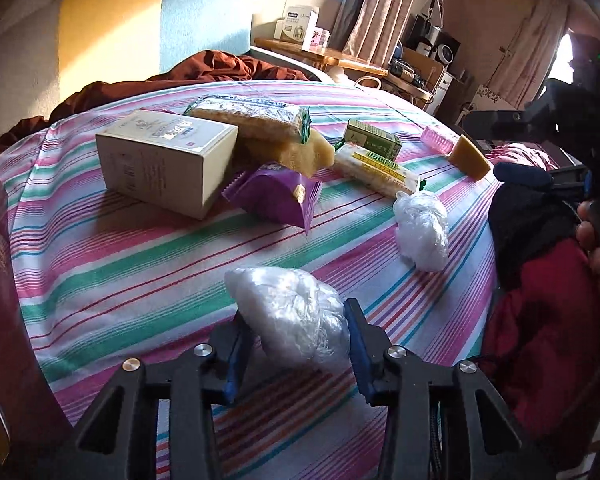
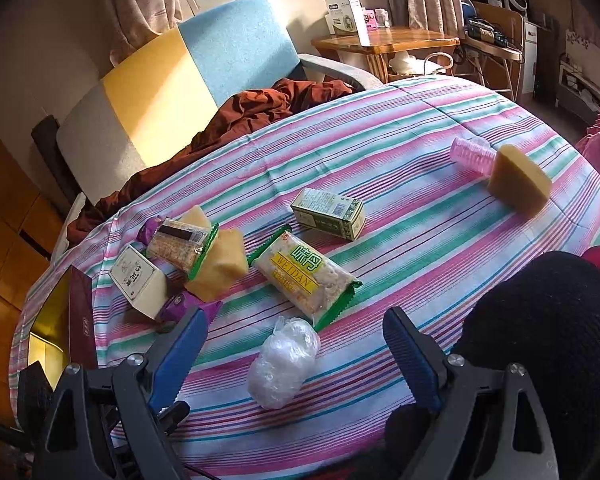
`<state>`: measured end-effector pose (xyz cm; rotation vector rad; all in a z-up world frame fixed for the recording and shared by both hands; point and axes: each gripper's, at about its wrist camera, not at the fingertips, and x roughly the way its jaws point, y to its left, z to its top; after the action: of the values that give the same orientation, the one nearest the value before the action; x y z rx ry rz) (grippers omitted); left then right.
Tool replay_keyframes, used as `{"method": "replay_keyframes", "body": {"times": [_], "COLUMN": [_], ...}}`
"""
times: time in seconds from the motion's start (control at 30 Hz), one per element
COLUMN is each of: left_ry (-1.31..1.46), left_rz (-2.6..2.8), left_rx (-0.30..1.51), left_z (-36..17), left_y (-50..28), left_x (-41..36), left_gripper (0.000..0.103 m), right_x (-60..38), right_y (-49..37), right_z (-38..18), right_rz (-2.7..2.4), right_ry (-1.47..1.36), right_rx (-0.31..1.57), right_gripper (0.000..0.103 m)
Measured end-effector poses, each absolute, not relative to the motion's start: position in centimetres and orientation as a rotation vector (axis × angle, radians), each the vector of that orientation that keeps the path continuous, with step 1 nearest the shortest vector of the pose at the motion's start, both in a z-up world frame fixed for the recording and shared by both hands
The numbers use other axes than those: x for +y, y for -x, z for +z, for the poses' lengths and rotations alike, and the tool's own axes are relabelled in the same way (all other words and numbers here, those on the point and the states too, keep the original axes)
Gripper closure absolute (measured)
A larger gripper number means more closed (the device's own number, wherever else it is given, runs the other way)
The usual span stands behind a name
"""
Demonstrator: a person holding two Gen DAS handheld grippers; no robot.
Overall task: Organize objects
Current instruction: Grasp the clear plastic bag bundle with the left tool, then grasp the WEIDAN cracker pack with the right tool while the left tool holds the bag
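Left wrist view: the left gripper (image 1: 298,354) clenches its fingers on a crumpled clear plastic bag (image 1: 292,316) near the striped bed sheet's (image 1: 140,280) edge — the right gripper (image 2: 296,354) hangs released above another crumpled bag (image 2: 284,360).

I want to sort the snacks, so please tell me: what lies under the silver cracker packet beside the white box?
The silver cracker packet rests on a yellow sponge and leans against the white box. Anything deeper beneath the packet is covered.

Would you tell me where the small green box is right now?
In the right wrist view the small green box lies mid-bed on the striped sheet, just beyond the WEIDAN cracker packet.
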<state>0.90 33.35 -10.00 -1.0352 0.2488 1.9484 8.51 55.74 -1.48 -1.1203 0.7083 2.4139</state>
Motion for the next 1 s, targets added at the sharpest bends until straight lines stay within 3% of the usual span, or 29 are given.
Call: {"method": "replay_keyframes", "body": {"times": [0.37,0.77,1.0], "left_ry": [1.038,0.969,0.957], "left_rz": [1.961,1.958,1.952], "left_rx": [0.208,0.196,0.187], "left_z": [-10.3,-10.7,-10.9], "left_y": [-0.8,-1.0,-0.9], "left_x": [32.2,31.2,31.1], "left_gripper": [0.065,0.063,0.063], "right_x": [55.5,55.7,58.7], "right_y": [-7.5,0.4,3.2], "right_z": [-2.0,-5.3,-7.9], "right_rz": [2.338,2.214,2.114], "right_ry": [1.220,1.617,1.713], "right_rx": [0.645,0.342,0.432], "right_gripper": [0.013,0.012,0.012]}}
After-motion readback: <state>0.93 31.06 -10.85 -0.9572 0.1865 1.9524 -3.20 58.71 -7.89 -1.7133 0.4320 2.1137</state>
